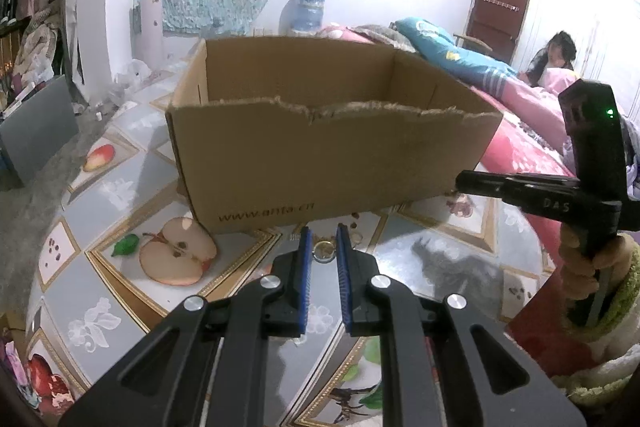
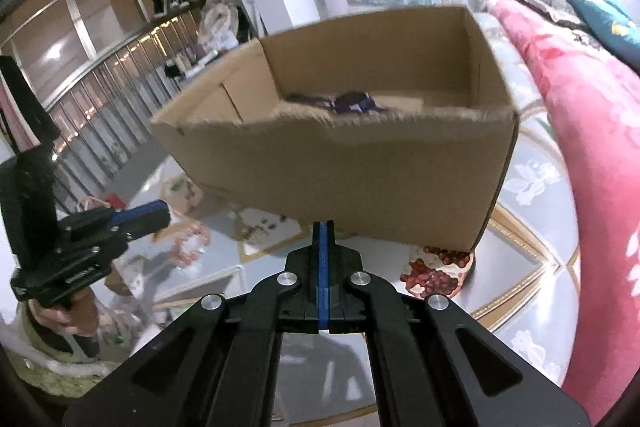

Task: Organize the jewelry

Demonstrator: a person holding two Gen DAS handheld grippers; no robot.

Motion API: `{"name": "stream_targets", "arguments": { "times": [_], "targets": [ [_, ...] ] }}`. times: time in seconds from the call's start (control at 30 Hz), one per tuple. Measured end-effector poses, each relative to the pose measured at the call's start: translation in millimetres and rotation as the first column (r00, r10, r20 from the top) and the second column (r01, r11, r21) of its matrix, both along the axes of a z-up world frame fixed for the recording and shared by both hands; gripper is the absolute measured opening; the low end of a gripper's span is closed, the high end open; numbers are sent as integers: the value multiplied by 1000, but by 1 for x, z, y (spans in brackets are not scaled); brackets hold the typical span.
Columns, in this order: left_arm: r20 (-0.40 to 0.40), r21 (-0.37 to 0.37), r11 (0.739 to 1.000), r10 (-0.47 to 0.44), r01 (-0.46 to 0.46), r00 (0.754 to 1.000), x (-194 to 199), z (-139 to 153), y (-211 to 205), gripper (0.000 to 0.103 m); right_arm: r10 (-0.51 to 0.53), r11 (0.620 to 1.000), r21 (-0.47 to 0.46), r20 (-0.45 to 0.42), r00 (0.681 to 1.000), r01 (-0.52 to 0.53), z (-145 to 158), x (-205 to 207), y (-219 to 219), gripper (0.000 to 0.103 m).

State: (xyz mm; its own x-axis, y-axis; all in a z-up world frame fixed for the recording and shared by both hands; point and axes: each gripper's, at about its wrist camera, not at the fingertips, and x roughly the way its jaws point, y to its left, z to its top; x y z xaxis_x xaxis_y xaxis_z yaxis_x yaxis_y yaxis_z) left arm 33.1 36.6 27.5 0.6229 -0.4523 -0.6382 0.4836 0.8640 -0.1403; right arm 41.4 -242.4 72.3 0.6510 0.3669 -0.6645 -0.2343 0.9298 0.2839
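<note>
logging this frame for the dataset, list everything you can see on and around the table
box: one, brown cardboard, open top, on the table
purple item: one, dark purple, inside the box; what it is cannot be told
ring: one, gold, on the table between the left tool's fingers
tablecloth: one, grey with fruit prints, covering the table
blanket: one, pink floral, right of the table
left tool: one, black with blue pads, narrow gap around the ring
right tool: one, black with blue pads, shut, nothing seen in it
</note>
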Motion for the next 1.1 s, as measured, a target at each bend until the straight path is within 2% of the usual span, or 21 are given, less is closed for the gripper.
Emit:
{"name": "stream_targets", "arguments": {
  "times": [0.17,0.23,0.33,0.47,0.57,0.7,0.9,1.1],
  "targets": [
    [62,-28,999,-19,21,998,-7,28,2,12,24,999,20,85,996,-26,34,-9,11,0],
    [83,-74,996,-37,43,996,-5,45,2,12,36,999,27,124,992,-39,45,-6,23,0],
    [128,-99,993,-48,61,991,4,68,0,12,48,997,53,172,984,-58,61,3,32,0],
    [160,-91,994,-47,62,986,21,84,-10,12,19,998,51,218,976,-31,77,17,32,0],
    [152,-99,994,-41,56,988,27,85,-11,12,-13,998,63,222,975,-1,78,13,20,0],
    [123,-88,995,-44,55,991,26,75,-12,12,-27,999,49,172,985,19,63,4,4,3],
    [56,-65,997,-48,52,997,13,49,-12,12,-2,1000,6,56,998,1,16,-13,2,22],
    [-35,-70,996,-54,51,998,12,20,-15,12,84,978,-189,-7,996,-84,-29,-11,34,24]
  ]
}}
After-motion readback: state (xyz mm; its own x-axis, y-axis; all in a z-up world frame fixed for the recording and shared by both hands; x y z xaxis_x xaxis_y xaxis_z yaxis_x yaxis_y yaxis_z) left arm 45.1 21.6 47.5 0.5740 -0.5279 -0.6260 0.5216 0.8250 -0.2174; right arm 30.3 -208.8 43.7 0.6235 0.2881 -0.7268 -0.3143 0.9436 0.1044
